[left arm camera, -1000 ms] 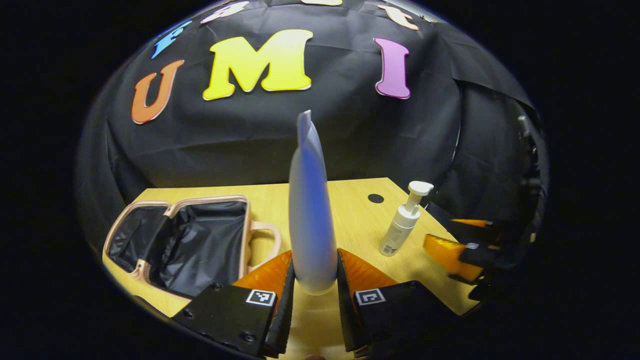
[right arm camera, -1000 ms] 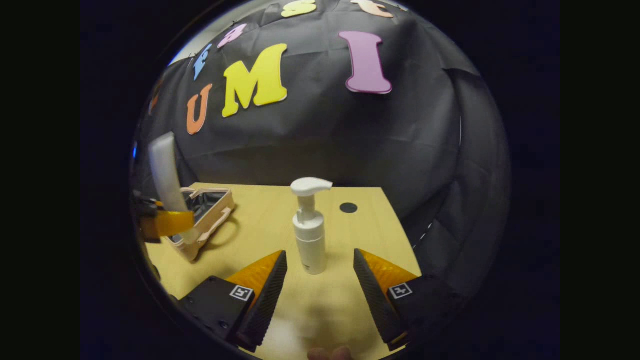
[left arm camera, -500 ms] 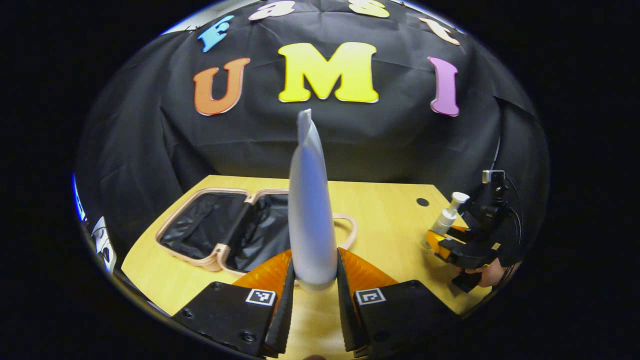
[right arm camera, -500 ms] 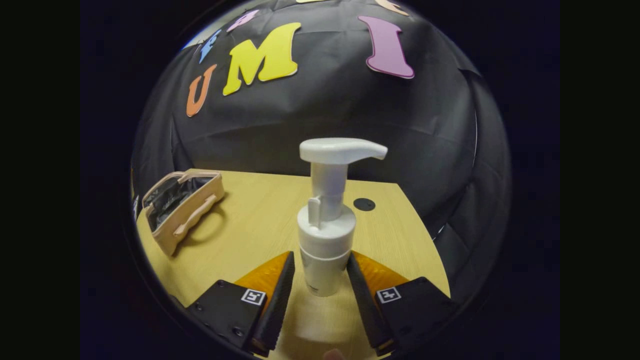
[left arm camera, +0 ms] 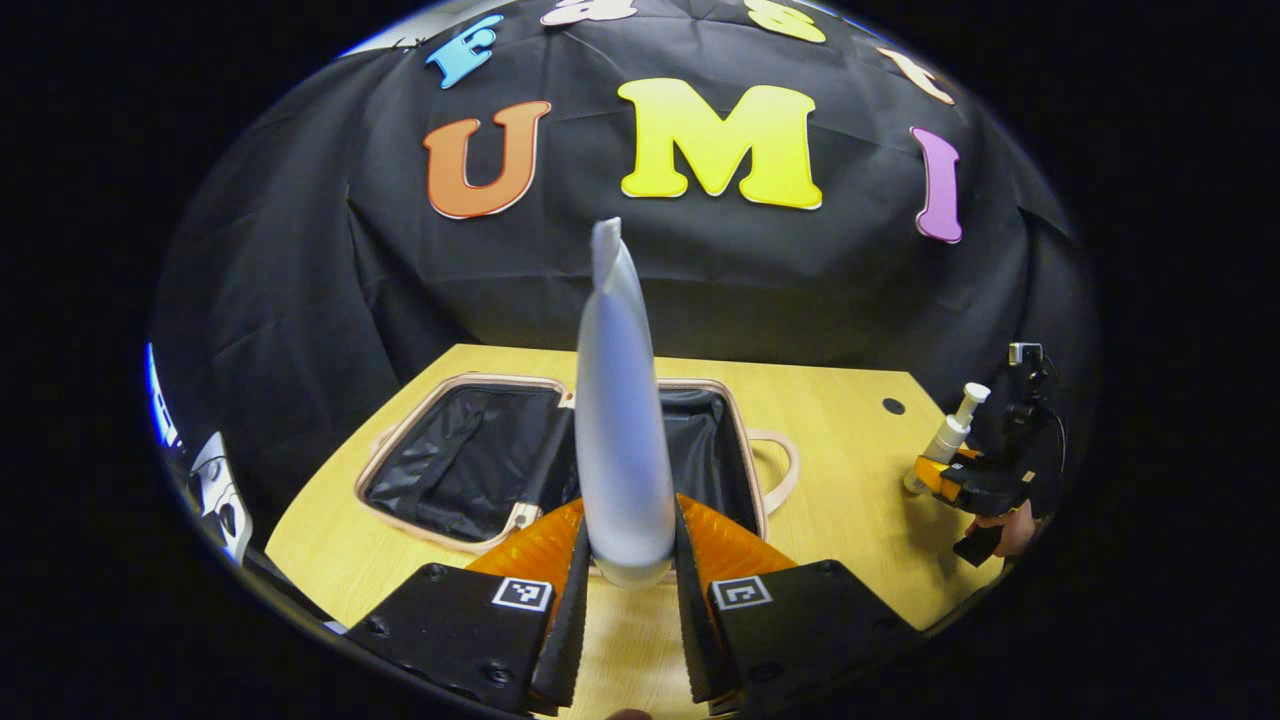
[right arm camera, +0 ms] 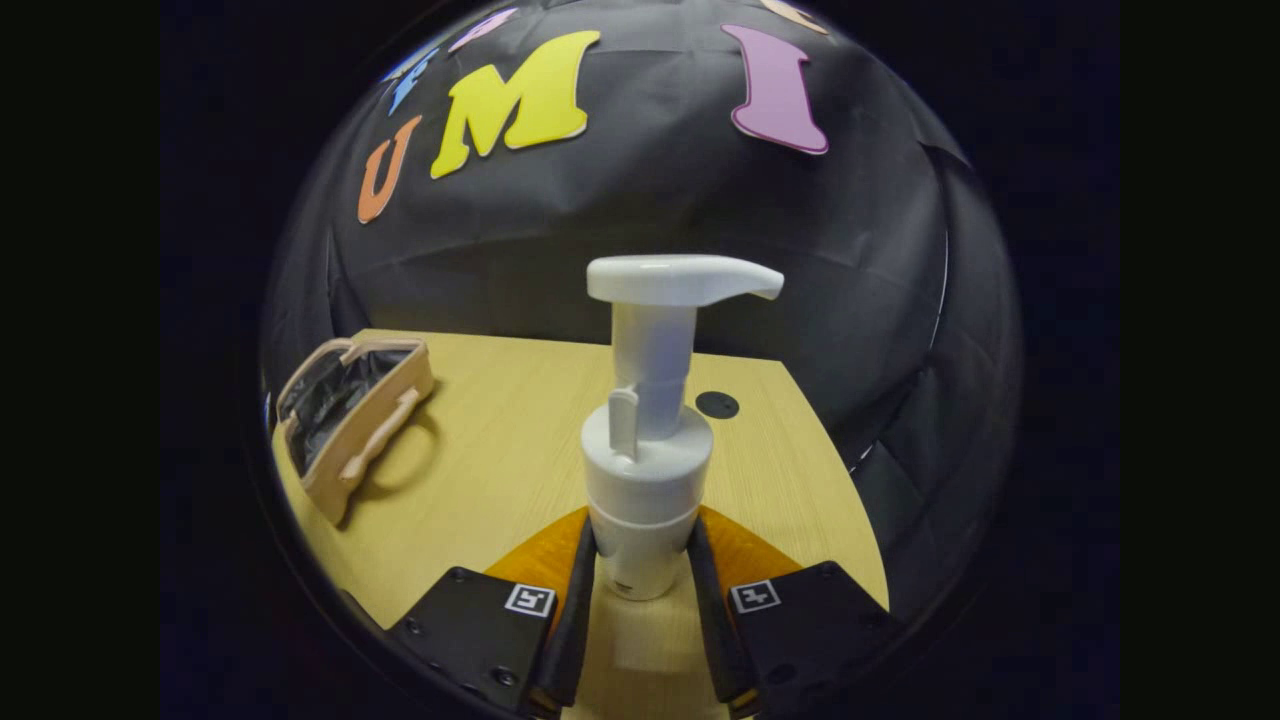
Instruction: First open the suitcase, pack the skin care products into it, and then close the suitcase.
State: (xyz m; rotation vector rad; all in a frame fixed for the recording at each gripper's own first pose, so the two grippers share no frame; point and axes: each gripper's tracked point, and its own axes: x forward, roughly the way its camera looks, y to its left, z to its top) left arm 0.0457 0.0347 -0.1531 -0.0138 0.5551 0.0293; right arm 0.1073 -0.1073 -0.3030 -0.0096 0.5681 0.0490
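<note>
In the left gripper view my left gripper [left arm camera: 628, 575] is shut on a tall white tube [left arm camera: 620, 420], held upright in front of the open pink suitcase [left arm camera: 470, 520] with its black lining. At the far right of that view, the right gripper [left arm camera: 950, 478] stands at the white pump bottle [left arm camera: 948, 438], a hand behind it. In the right gripper view my right gripper [right arm camera: 642, 580] is shut on the white pump bottle [right arm camera: 645, 450], which stands upright on the table. The suitcase [right arm camera: 350, 425] lies open at the left.
The wooden table [right arm camera: 500, 480] has a round dark hole [right arm camera: 717, 404] near its far right corner. Its right edge [right arm camera: 840, 500] runs close beside the bottle. The black cloth wall rises behind the table.
My left gripper has carried the tube leftward, so the suitcase now sits straight ahead. My right gripper closed in on the pump bottle and shut on it.
</note>
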